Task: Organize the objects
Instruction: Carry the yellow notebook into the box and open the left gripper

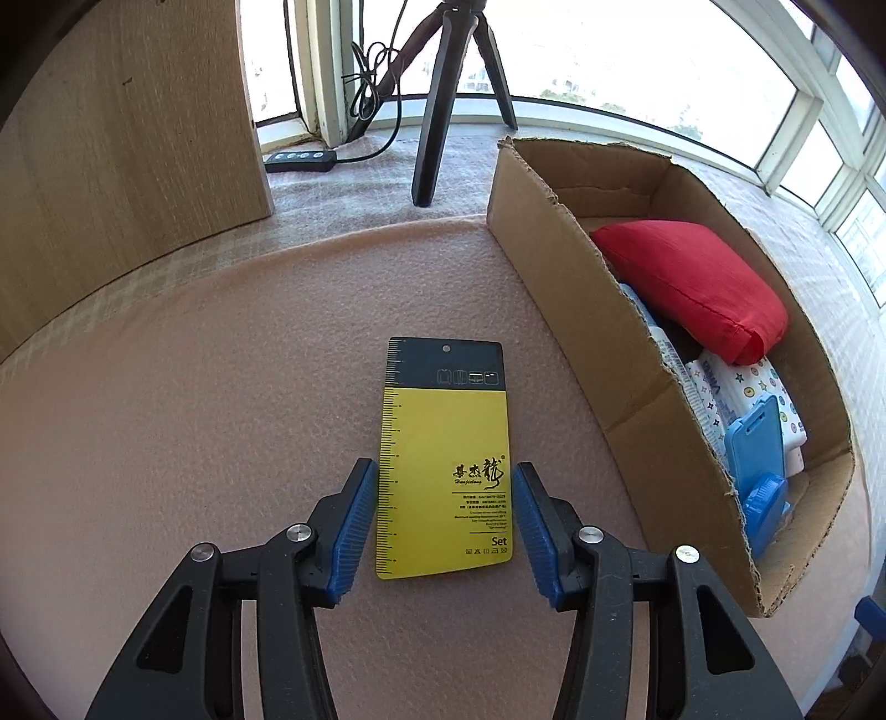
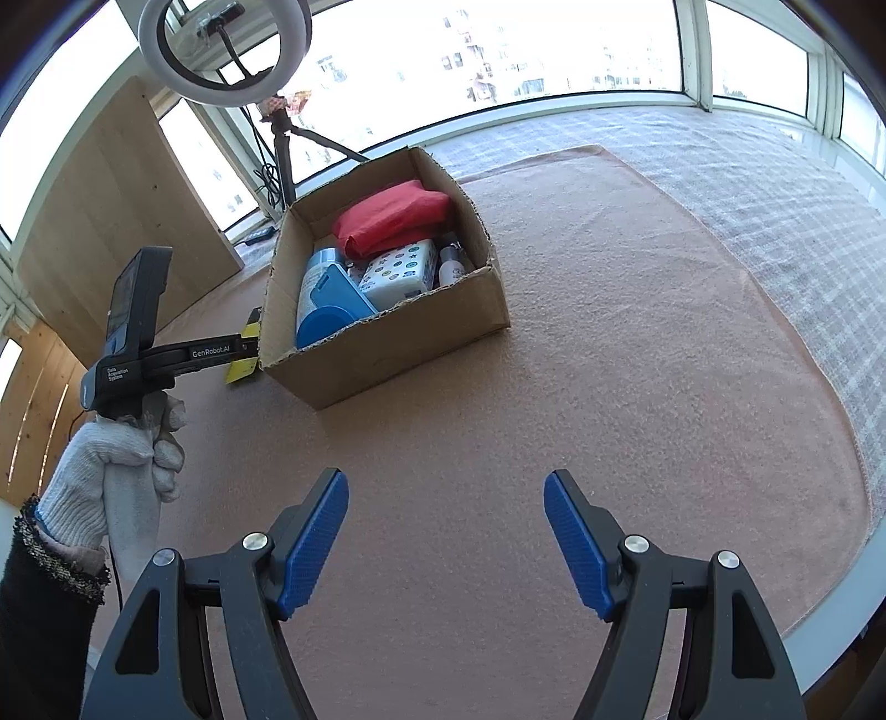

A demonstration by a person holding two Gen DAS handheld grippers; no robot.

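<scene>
A yellow and black flat card package [image 1: 446, 459] lies on the pink mat, left of the cardboard box [image 1: 559, 288]. My left gripper [image 1: 443, 482] is open, its blue pads on either side of the card's near half, apparently just clear of its edges. The box holds a red pouch [image 1: 692, 282], a patterned tissue pack [image 1: 742, 393] and a blue plastic item [image 1: 756, 448]. In the right wrist view the box [image 2: 387, 354] sits ahead on the left, a corner of the card [image 2: 243, 370] shows beside it under the left gripper [image 2: 250, 349]. My right gripper [image 2: 446, 498] is open and empty over the bare mat.
A black tripod [image 1: 443, 111] and a power strip [image 1: 302, 160] stand behind the mat by the windows. A wooden panel [image 1: 127, 138] stands at the far left. A ring light [image 2: 221, 50] hangs above the box. The mat's edge [image 2: 803, 343] runs to the right.
</scene>
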